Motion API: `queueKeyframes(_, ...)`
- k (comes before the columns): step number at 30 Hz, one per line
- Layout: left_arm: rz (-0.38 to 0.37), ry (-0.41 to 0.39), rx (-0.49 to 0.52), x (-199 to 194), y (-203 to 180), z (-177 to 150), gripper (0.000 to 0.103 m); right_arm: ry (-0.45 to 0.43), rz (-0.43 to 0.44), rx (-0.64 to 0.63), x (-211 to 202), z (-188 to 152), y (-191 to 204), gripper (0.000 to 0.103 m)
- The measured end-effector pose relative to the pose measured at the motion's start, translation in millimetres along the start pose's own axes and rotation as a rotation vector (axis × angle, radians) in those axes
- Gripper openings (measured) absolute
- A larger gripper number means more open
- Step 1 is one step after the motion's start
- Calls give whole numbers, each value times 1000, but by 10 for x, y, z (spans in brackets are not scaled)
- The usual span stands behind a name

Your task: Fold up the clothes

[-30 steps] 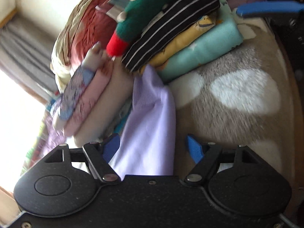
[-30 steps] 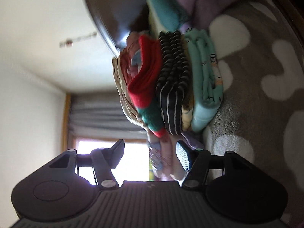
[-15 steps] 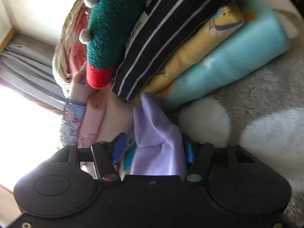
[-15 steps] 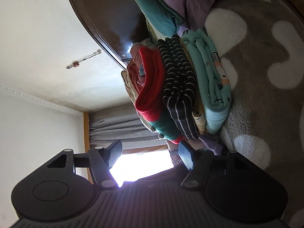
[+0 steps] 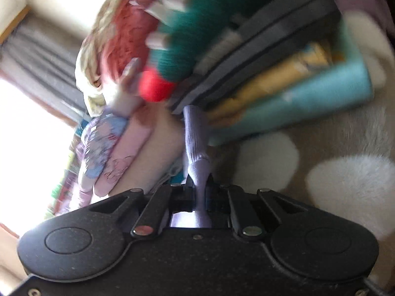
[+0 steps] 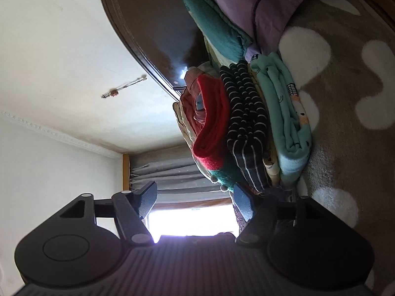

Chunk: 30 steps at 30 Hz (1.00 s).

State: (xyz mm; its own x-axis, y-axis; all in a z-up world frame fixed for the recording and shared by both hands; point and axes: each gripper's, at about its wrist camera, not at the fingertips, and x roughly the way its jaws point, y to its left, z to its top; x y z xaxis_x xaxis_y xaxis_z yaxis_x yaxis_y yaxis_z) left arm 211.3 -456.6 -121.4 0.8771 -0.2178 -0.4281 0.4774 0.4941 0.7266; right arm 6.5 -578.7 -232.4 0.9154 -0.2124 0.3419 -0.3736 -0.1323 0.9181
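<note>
Lavender garment [image 5: 196, 145]: pinched into a narrow ribbed strip, running from the left tongs [image 5: 200, 185] up toward the base of the folded stack. Its far end meets the stack just under the black-and-white striped piece [image 5: 249, 56]; whether it is tucked beneath or only touching, the motion blur will not let me say. Left tongs clenched on the lavender cloth, fingers drawn together around it.

Stack of folded clothes [image 6: 246, 128]: lies on a grey-brown fleece blanket with white patches [image 5: 350, 185], covering the bed. Bottom to top as the right wrist view shows it: mint-green print piece [image 6: 288, 113] against the blanket, a thin yellow layer, the striped piece, then a red and green knit [image 6: 212, 128].

Beside the stack in the left wrist view: pale pink folded items [image 5: 123, 157] and a beige one, touching the lavender strip's left side.

Right tongs [image 6: 195, 201]: released, fingers well apart, nothing between them, held just off the near end of the stack.

Beyond: purple pillow [image 6: 249, 2], teal cushion [image 6: 212, 22], dark wooden headboard [image 6: 153, 22], grey curtains [image 6: 170, 175] over a bright window.
</note>
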Motion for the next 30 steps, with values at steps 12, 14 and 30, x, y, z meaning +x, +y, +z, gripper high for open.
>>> queueKeyframes(12, -255, -131, -584, -735, 1743, -469, 5, 409, -136, -516, 287, -932, 325, 73)
queueKeyframes(14, -256, -144, -630, -864, 1947, -642, 5, 528, -175, -657, 362, -1247, 363, 73)
queueKeyframes(30, -126, -161, -874, -1472, 2929, -1802, 5, 1057, -340, -1407, 330, -3014, 137, 72)
